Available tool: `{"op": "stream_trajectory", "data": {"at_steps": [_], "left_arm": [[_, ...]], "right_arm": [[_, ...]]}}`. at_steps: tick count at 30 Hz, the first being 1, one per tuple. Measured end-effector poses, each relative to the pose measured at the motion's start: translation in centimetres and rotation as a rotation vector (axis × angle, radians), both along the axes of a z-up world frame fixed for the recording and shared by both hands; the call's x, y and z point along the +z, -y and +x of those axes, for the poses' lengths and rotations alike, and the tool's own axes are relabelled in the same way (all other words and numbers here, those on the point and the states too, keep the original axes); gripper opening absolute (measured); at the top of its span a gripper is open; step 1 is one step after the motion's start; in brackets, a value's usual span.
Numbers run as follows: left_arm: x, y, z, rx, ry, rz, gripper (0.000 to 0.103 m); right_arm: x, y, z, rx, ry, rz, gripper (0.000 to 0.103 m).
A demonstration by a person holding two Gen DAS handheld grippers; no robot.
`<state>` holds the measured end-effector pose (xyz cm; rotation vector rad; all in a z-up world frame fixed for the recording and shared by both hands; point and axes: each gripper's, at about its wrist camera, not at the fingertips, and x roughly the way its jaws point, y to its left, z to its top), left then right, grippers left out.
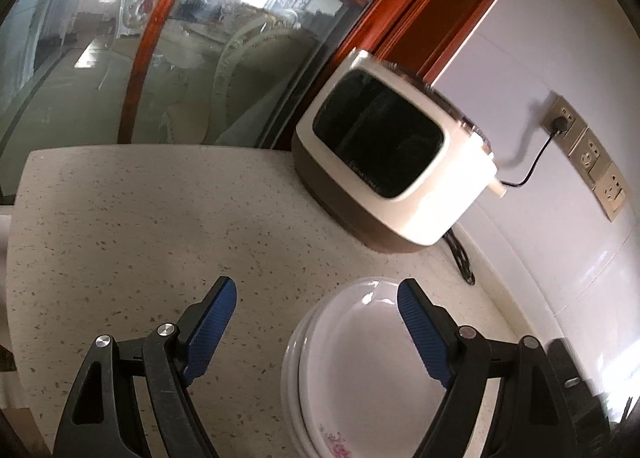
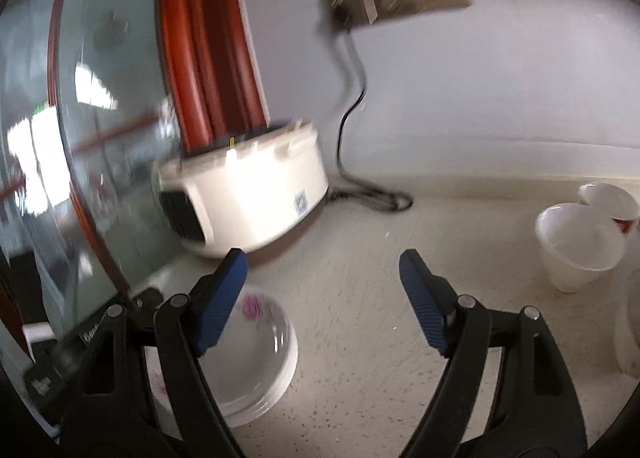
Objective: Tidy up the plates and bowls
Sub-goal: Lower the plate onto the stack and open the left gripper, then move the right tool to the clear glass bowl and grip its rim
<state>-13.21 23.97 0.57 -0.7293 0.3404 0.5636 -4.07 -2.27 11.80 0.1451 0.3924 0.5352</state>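
A stack of white plates [image 1: 360, 370] with a pink flower print lies on the speckled countertop [image 1: 140, 225], low in the left wrist view. My left gripper [image 1: 316, 298] hovers open over the stack's left side, its right finger above the top plate. In the blurred right wrist view the same plate stack [image 2: 260, 358] sits low on the left, partly behind my left finger. My right gripper [image 2: 322, 270] is open with only bare counter between its blue pads. Two white bowls [image 2: 580, 242] stand at the far right, one behind the other.
A white and brown appliance [image 1: 392, 153] with a dark window stands at the back by the wall, its black cord [image 1: 532, 161] plugged into a wall socket [image 1: 560, 117]. A glass panel with a red wooden frame [image 1: 140, 57] borders the counter.
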Motion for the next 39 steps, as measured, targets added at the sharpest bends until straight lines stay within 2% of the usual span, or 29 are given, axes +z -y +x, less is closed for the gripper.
{"op": "stream_trajectory", "data": {"at_steps": [3,5,7,11,14,16,18,20,22,25,27,28,31,36,37,39], "left_arm": [[0.7,0.6,-1.6,0.008,0.092,0.035,0.084],[1.2,1.3,-2.1,-0.019,0.143,0.068,0.084],[1.9,2.5,-2.5,-0.072,0.195,0.117,0.084],[3.4,5.5,-3.0,-0.211,0.296,0.241,0.087],[4.4,8.4,-3.5,-0.312,0.353,0.366,0.090],[4.9,10.3,-3.2,-0.387,0.369,0.429,0.094],[5.9,12.0,-2.0,-0.491,0.332,0.424,0.095],[7.4,13.6,-0.2,-0.623,0.297,0.362,0.097],[8.8,16.7,2.8,-0.753,0.182,0.355,0.101],[8.7,20.7,6.0,-0.910,0.090,0.390,0.101],[7.8,23.1,7.5,-0.956,0.072,0.451,0.101],[7.4,23.9,8.2,-0.990,0.070,0.461,0.101],[6.8,26.2,9.7,-1.079,0.069,0.445,0.101],[5.4,30.7,12.4,-1.138,-0.007,0.468,0.100],[4.8,31.1,12.9,-1.137,-0.021,0.459,0.098],[4.0,31.8,13.7,-1.155,-0.076,0.436,0.082]], "right_arm": [[1.2,4.8,-2.5,-0.129,0.075,0.103,0.088],[1.3,8.0,-3.9,-0.253,0.125,0.139,0.095],[1.1,11.2,-4.4,-0.367,0.140,0.148,0.096],[0.9,16.4,-3.4,-0.514,0.090,0.125,0.096],[1.6,18.7,-1.1,-0.532,-0.027,0.102,0.096],[2.7,19.1,0.0,-0.529,-0.073,0.039,0.096],[3.7,19.3,0.4,-0.529,-0.075,-0.034,0.095],[4.1,19.9,0.6,-0.551,-0.065,-0.062,0.095],[3.3,21.1,0.6,-0.573,-0.061,-0.041,0.095],[1.1,23.2,-0.3,-0.614,-0.026,0.018,0.079],[0.4,24.7,0.5,-0.646,-0.147,0.030,0.065],[0.6,25.3,0.1,-0.647,-0.132,0.059,0.062],[1.0,26.1,-0.4,-0.674,-0.136,0.048,0.062],[-0.4,24.9,0.5,-0.604,-0.258,-0.033,0.060],[-0.7,24.5,0.7,-0.594,-0.283,-0.052,0.060],[-1.1,24.0,0.6,-0.624,-0.293,-0.104,0.059]]}}
